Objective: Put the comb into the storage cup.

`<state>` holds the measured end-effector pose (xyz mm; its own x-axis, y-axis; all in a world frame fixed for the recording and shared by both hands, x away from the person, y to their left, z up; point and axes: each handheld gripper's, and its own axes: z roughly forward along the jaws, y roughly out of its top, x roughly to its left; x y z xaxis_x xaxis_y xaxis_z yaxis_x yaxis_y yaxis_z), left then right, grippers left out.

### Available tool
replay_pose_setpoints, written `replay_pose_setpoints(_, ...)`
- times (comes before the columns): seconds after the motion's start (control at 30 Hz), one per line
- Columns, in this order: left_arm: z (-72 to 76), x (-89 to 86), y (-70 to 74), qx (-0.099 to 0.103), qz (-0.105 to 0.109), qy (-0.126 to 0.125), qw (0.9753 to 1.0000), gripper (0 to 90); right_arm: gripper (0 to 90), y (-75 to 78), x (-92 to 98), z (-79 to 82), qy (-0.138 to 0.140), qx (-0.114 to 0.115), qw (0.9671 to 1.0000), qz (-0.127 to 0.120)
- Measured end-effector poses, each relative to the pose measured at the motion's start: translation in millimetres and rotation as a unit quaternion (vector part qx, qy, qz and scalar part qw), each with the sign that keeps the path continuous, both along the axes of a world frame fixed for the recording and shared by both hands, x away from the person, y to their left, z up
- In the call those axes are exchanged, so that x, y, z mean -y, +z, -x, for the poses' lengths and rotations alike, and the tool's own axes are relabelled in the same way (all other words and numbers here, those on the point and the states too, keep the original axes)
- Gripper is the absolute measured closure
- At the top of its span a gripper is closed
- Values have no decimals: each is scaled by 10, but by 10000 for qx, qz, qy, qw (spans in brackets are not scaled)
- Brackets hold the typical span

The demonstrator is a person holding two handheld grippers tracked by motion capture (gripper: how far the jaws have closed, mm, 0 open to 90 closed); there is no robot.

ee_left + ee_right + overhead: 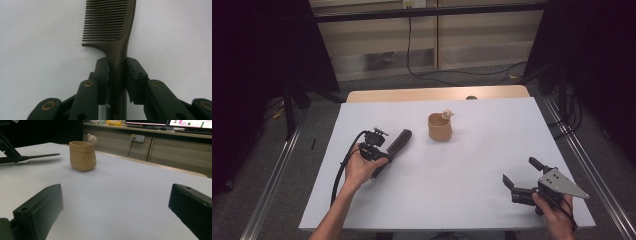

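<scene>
- Left gripper (388, 150) is sitting at the table's left-centre, jaws clamping the handle of a dark comb (398, 141). In the left gripper view the jaws are pressing both sides of the comb (117, 37) handle, with the toothed head sticking straight out past the tips.
- Comb's long axis is running in line with the left gripper, pointing up and to the right in the high view, roughly toward the tan pot (439, 127). In that view the comb is looking low over the white table (472, 180); in the right gripper view it is looking level and just off the surface.
- Tan pot is standing upright mid-table, with a small pale figure (446, 114) perched on its far rim. Mouth is facing up and looking free.
- Key relation: the pot is lying ahead and right of the comb tip, near but apart. Left gripper is clearly the nearer one.
- Right gripper (520, 174) is resting at the near right corner, jaws spread wide, holding nothing. Its own view is looking between the jaws at the pot (82, 156), well apart.
- Judgement: the likely next move is carrying the comb over and tilting it head-down into the pot; the figure on the rim is looking like the snag risk.
</scene>
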<state>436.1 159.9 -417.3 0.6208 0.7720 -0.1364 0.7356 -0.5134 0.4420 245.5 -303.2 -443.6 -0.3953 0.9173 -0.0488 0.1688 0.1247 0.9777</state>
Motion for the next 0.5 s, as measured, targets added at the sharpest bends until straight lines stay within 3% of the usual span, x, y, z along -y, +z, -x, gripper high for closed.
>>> replay_pose_setpoints(0.23, 25, -81, 108, 276, 302, 67, 9991, 726, 0, 1, 2, 1, -8, -2, 10000, 3)
replay_pose_setpoints(0.5, 64, -162, 157, 633, 664, 275, 9954, 726, 0, 5, 3, 6, -15, 7, 10000, -13)
